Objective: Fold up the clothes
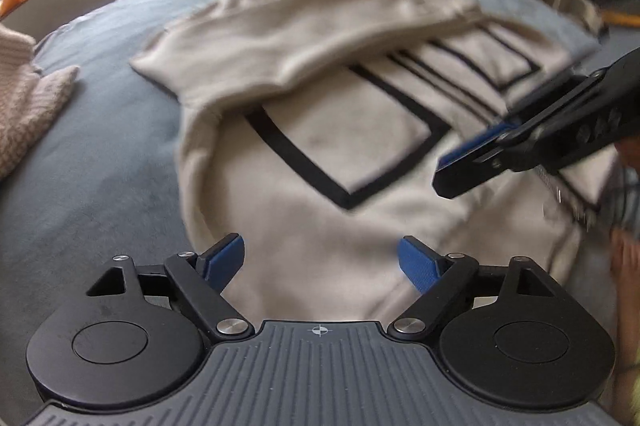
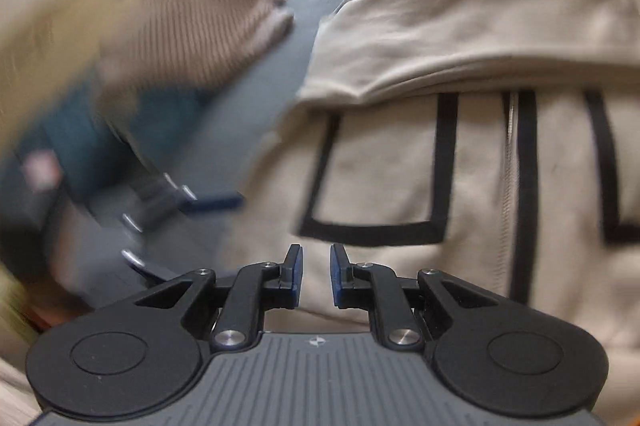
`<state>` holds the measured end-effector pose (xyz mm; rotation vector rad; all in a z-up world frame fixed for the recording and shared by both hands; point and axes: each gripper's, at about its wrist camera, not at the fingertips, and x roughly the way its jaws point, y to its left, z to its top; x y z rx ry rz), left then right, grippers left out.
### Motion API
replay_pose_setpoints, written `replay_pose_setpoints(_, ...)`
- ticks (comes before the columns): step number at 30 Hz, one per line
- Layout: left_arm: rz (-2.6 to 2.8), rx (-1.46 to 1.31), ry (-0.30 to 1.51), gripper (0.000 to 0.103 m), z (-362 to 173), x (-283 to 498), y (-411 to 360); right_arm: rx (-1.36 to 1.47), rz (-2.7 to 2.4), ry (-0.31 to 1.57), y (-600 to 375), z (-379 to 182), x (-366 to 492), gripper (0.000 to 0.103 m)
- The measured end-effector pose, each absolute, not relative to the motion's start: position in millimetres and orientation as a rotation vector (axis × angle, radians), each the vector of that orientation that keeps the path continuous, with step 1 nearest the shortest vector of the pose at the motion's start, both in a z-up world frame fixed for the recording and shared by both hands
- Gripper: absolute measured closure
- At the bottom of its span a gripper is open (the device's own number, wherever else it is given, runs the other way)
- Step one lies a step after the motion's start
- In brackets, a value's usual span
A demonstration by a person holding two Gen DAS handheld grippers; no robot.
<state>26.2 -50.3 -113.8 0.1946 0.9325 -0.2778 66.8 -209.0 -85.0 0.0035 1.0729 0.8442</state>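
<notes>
Left wrist view, left to right: a pinkish-beige ribbed knit garment (image 1: 24,94) is seen bunched at the left edge of the grey-blue bed cover (image 1: 92,162). The beige zip-up jacket with black rectangular trim (image 1: 320,130) is laid flat across the middle of the cover, one sleeve (image 1: 288,38) folded diagonally over its upper part. A black-outlined patch pocket (image 1: 344,146) is exposed below that sleeve.

The left gripper (image 1: 321,258) is held above the jacket's lower portion. Jaws are spread wide; nothing is gripped. Beige fabric is seen in the gap between the blue pads (image 1: 224,258), apart from them, no contact visible.

The right gripper (image 1: 460,172) enters from the right edge, over the jacket near its zip line. From this angle its fingers are seen stacked edge-on; opening cannot be judged here.

Right wrist view, left to right: heavy motion blur on the left side; the ribbed knit garment (image 2: 200,26) and a dark blurred gripper shape (image 2: 168,202) are made out over the bed cover (image 2: 256,114). The jacket (image 2: 460,166) fills the centre and right, with the pocket (image 2: 380,162) straight ahead of the jaws and the zip (image 2: 510,186) to its right.

The right gripper (image 2: 316,274) jaws are set to a narrow gap, pads parallel, not closed. Nothing is held; jacket hem fabric is seen beyond and below the gap, untouched as far as can be told.
</notes>
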Motion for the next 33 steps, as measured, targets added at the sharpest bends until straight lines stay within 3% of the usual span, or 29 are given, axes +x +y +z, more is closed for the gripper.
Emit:
replay_pose_setpoints(4,-0.271,0.208,0.921,0.017,-117.4,21.5,-49.3,-0.292,0.815,0.950,-196.5,-89.2,33.7,0.090)
replay_pose_setpoints(16,-0.339,0.235,0.888,0.017,-116.2,15.9,-76.0,-0.099,0.709,0.966,-235.9,-96.9,36.9,0.090)
replay_pose_setpoints(25,-0.342,0.199,0.885,0.017,-115.1,28.2,-82.5,-0.003,0.466,0.860,-276.2,-74.1,72.8,0.089)
replay_pose_setpoints(33,-0.334,0.164,0.949,0.008,-124.7,39.1,-87.9,0.060,0.313,0.926,-297.8,-85.9,94.1,0.089)
